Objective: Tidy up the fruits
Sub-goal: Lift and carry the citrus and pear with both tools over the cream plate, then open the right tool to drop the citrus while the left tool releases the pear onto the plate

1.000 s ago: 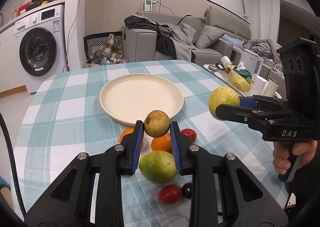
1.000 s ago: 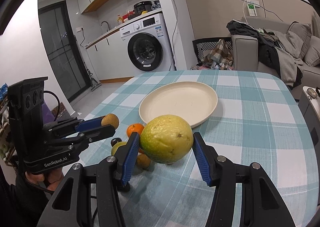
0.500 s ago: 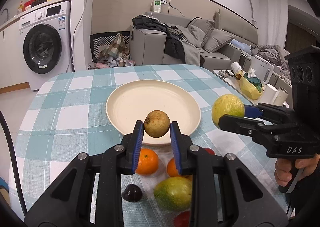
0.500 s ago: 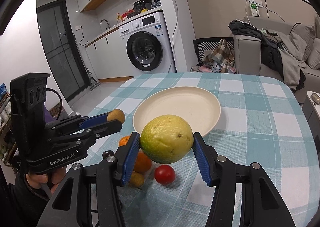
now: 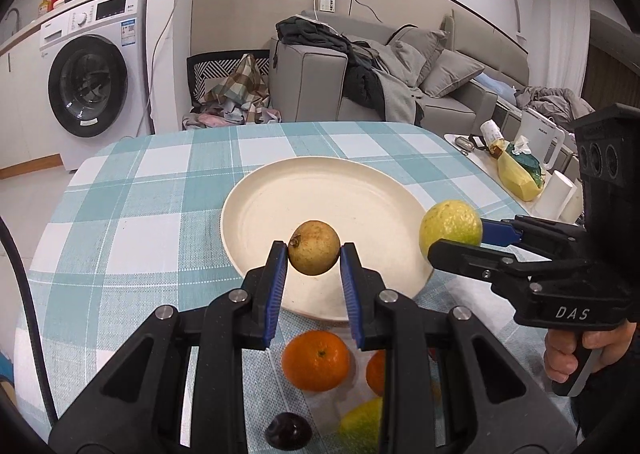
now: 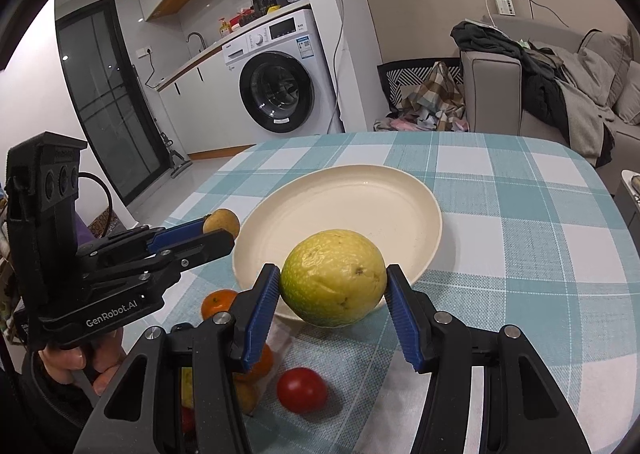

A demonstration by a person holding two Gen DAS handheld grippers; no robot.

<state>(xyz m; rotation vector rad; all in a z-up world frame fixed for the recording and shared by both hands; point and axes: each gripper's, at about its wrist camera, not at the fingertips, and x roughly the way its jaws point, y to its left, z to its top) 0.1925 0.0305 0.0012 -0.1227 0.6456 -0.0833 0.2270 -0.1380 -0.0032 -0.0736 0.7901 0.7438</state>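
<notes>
Room: washing machine [image 5: 94,84] and grey sofa [image 5: 404,82] stood behind.
Surface: checked tablecloth [image 5: 132,238] bore a cream plate [image 5: 332,190].
Left gripper [image 5: 314,268]: clamped a small brown fruit [image 5: 314,247].
Right gripper [image 6: 333,294]: gripped a yellow-green fruit [image 6: 334,276].

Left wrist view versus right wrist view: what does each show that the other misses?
Only the left wrist view shows a dark plum on the tablecloth. Only the right wrist view shows a red tomato. Both show the cream plate, with nothing lying on it, the left gripper shut on a small brown fruit, and the right gripper shut on a yellow-green fruit.
</notes>
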